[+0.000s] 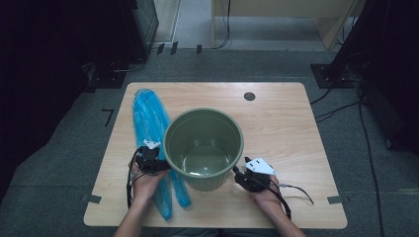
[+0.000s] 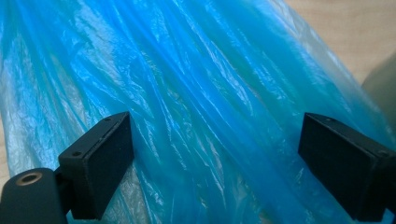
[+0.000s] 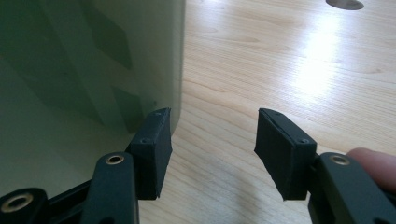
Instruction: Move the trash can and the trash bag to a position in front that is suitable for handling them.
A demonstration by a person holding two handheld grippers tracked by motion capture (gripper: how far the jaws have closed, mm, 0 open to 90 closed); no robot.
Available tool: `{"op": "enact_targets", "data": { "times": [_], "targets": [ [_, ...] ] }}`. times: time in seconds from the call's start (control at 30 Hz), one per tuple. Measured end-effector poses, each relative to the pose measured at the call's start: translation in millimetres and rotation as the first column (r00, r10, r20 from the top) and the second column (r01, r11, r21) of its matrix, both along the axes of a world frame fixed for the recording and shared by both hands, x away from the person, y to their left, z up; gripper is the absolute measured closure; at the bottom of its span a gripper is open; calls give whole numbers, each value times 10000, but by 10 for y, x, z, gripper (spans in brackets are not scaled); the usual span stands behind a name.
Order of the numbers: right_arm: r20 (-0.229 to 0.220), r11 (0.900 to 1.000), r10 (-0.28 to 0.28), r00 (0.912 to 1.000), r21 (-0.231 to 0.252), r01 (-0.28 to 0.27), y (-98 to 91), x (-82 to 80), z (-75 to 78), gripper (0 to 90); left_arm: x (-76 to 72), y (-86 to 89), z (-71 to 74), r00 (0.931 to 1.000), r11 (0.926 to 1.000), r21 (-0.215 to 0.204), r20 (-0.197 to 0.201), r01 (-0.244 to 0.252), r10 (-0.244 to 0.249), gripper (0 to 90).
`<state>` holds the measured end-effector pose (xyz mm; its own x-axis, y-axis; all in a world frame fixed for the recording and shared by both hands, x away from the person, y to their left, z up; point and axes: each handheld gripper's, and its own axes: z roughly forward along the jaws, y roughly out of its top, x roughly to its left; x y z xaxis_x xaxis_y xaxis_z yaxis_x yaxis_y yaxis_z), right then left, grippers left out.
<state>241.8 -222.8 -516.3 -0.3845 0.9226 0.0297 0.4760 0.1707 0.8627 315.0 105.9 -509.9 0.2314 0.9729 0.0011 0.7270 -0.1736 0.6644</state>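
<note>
Green bucket point(image 1: 203, 148) on light wood table point(image 1: 286, 128), grey carpet, both claws open, blue bag point(image 1: 148, 118) alongside.

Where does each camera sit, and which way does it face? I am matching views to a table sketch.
High view: above the person's side, facing forward and down on the table; forearms, left gripper, right gripper.
Left gripper view: on that gripper, facing the blue bag between open jaws.
Right gripper view: beside the green bin; open jaws, a fingertip.
All show the bin.

Green round bin point(image 1: 203, 148) upright, empty, table centre; crumpled blue plastic bag point(image 1: 150, 123) lies stretched at its 9 o'clock, touching.
</note>
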Motion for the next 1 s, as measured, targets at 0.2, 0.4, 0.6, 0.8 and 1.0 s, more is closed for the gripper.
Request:
{"op": "enact_targets", "data": {
  "times": [0.2,0.4,0.6,0.8,1.0],
  "targets": [
    [121,9987,-455,9989,-224,458,-149,30,3,458,-88,99,17,9970,9966,-550,502,613,-586,835],
    [260,9859,-1402,9898,-891,1419,-450,95,-14,401,-183,247,192,9817,9874,-1151,1688,1082,-879,895],
    [-652,9603,-2518,9656,-1404,2410,-661,166,-48,287,-267,348,375,9613,9786,-1470,2555,1438,-1029,897],
    [-1212,9556,-2696,9553,-1563,2499,-747,196,-64,224,-348,462,565,9393,9687,-1727,3232,1780,-1150,899],
    [-1377,9577,-2702,9529,-1401,2514,-774,215,-66,211,-452,522,778,9061,9599,-1744,4012,2194,-1342,899]
  ]
}}
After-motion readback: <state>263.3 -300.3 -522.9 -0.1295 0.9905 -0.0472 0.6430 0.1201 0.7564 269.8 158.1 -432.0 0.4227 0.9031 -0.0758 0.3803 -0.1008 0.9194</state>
